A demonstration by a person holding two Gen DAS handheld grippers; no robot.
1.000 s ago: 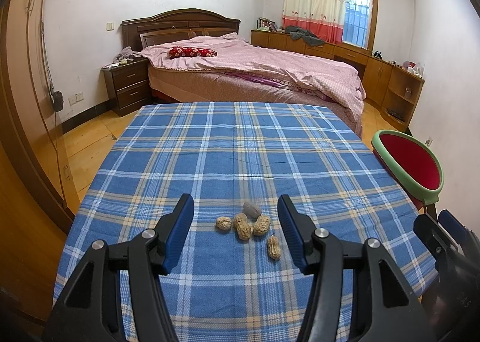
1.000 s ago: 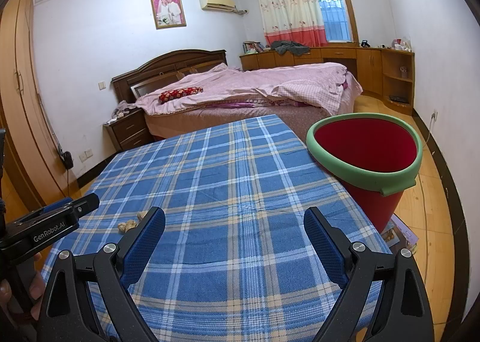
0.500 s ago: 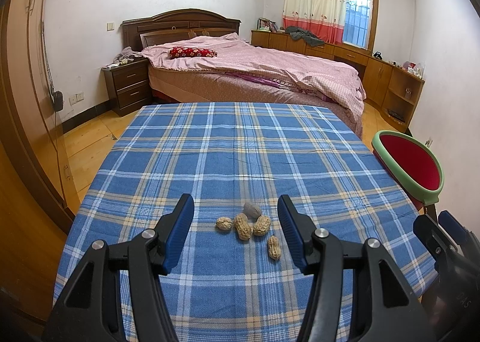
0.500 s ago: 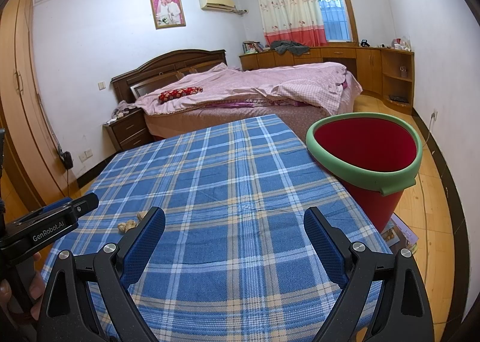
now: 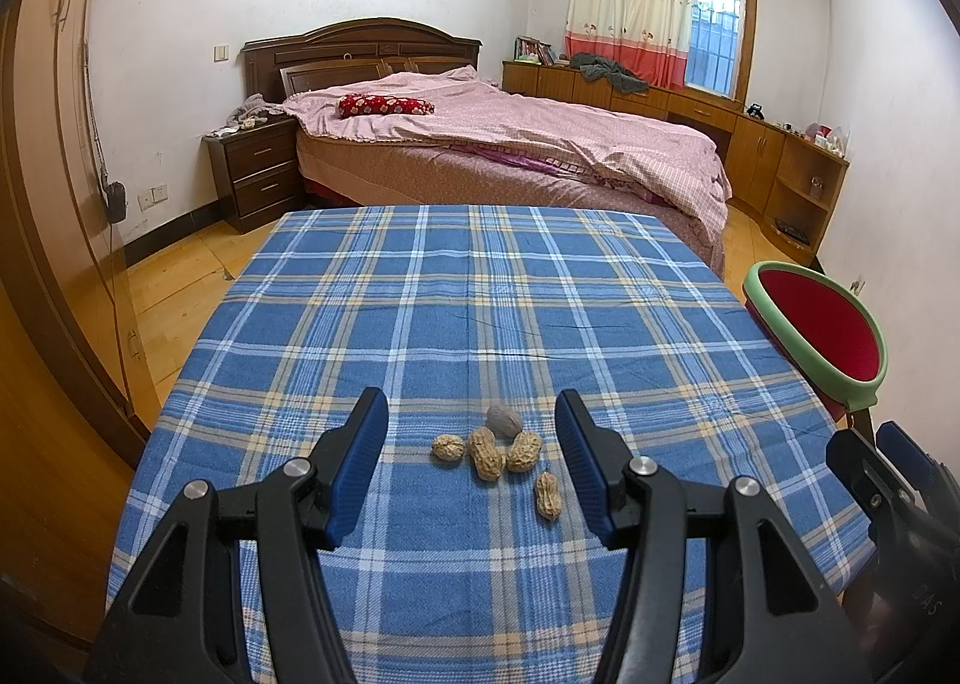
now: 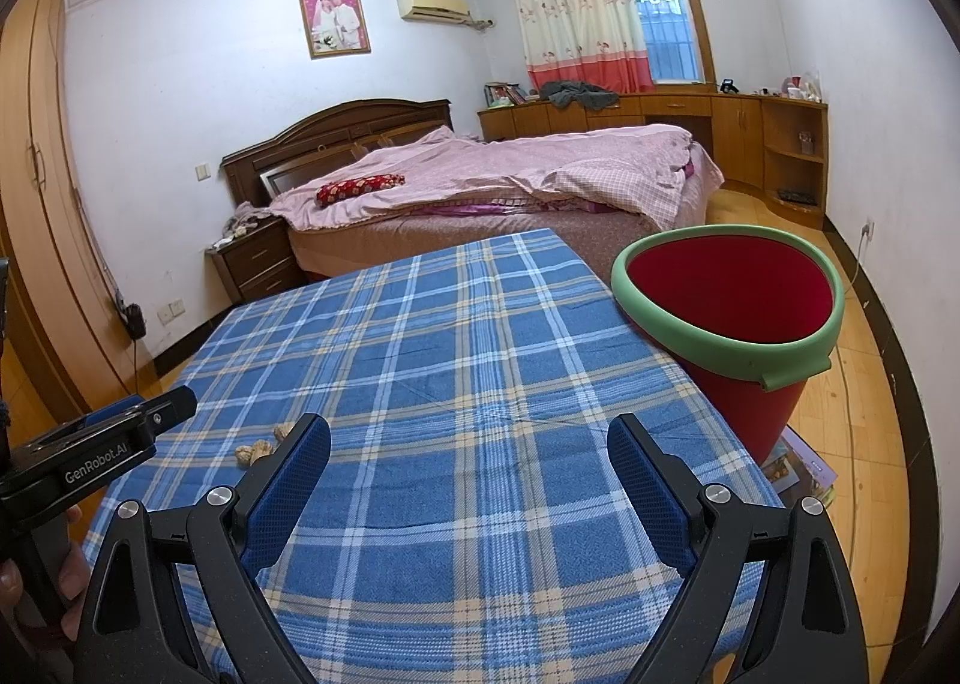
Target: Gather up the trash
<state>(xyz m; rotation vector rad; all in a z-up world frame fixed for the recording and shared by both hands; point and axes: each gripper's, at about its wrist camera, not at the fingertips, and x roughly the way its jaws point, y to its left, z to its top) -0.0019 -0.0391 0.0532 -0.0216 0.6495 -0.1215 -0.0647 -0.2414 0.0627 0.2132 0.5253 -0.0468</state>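
Note:
Several peanut shells (image 5: 487, 455) and a grey walnut (image 5: 504, 421) lie together on the blue plaid tablecloth (image 5: 480, 294). My left gripper (image 5: 471, 423) is open and empty, with its fingers on either side of the pile, just above the cloth. One peanut (image 5: 548, 495) lies close to the right finger. My right gripper (image 6: 468, 441) is open and empty over the table's near right part. The peanuts (image 6: 255, 450) show at its left, partly hidden by the left finger. A red bin with a green rim (image 6: 729, 318) stands beside the table's right edge.
The bin also shows at the right in the left wrist view (image 5: 819, 336). A bed (image 5: 510, 150) with pink bedding stands behind the table, a nightstand (image 5: 255, 174) to its left. Magazines (image 6: 795, 468) lie on the wooden floor by the bin.

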